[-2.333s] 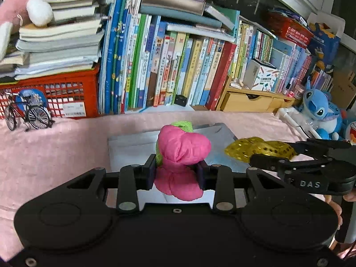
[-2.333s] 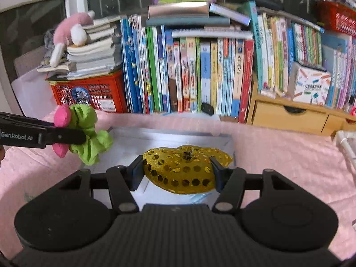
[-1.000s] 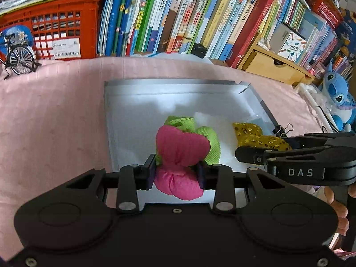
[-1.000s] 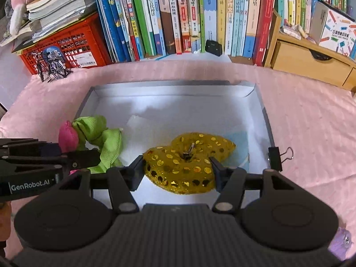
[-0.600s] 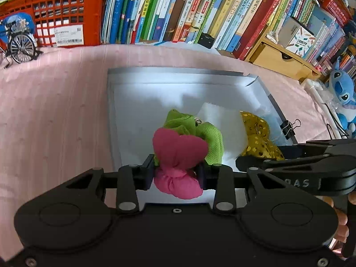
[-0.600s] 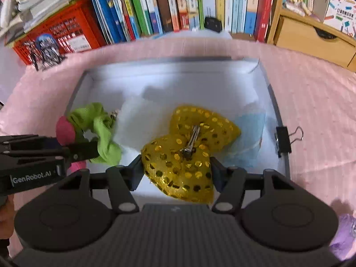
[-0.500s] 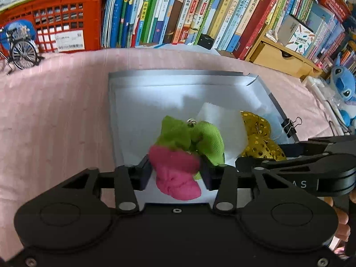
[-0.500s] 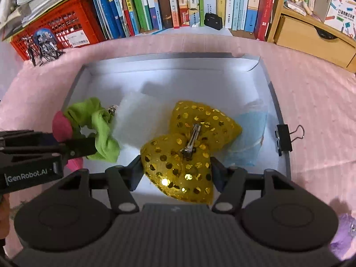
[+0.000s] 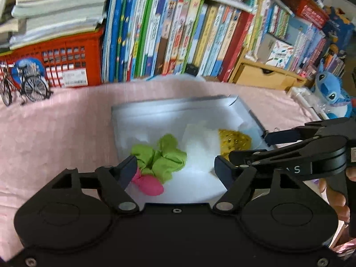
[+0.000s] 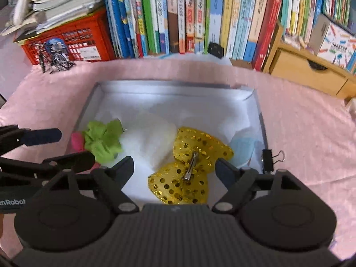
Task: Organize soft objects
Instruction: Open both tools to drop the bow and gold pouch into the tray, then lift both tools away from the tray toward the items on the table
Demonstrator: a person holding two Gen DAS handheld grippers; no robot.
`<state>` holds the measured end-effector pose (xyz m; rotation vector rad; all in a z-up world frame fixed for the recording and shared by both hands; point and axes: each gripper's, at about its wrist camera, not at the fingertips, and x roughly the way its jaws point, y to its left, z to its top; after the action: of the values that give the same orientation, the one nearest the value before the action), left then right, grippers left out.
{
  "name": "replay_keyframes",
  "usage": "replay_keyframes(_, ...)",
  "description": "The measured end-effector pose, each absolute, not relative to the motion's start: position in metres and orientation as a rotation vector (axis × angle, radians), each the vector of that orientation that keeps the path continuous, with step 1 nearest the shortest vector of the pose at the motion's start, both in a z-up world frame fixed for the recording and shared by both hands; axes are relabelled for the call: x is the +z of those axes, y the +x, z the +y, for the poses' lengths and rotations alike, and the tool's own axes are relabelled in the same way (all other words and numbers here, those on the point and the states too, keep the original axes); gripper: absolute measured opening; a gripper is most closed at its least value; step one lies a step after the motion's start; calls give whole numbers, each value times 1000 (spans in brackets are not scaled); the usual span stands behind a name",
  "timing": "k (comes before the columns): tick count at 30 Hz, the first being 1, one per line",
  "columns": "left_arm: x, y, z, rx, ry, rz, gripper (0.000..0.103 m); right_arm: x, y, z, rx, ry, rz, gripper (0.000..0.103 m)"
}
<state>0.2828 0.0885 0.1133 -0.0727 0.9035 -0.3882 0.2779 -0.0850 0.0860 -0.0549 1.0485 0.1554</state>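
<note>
A pink cloth (image 10: 300, 133) is spread under a shallow grey tray (image 10: 258, 111). The left gripper (image 9: 175, 166) and right gripper (image 10: 174, 166) are seen with jaws opening, nothing clamped. The gold sequinned bow (image 10: 189, 166) is laid near the tray's right edge, the green-and-pink bow (image 9: 158, 162) near its left edge.

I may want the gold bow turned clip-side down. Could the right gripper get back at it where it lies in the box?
Probably yes. The gold sequin bow lies uncovered in the open box, just ahead of the right gripper, whose jaws are opening wide with nothing pressed between them. The left gripper sits off to the side.
</note>
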Motion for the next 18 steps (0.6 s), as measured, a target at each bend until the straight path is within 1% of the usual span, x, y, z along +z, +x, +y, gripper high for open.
replay_keyframes(4,126,264,89,-381,-55,833,76,102,267,-84,170,-80,1009,89)
replay_keyframes(8,135,240,85,-382,-36,750,79,113,255,-85,189,-98,978,90)
replay_keyframes(18,153,179,72,-447,-30,648,83,138,213,-102,232,-110,893,91)
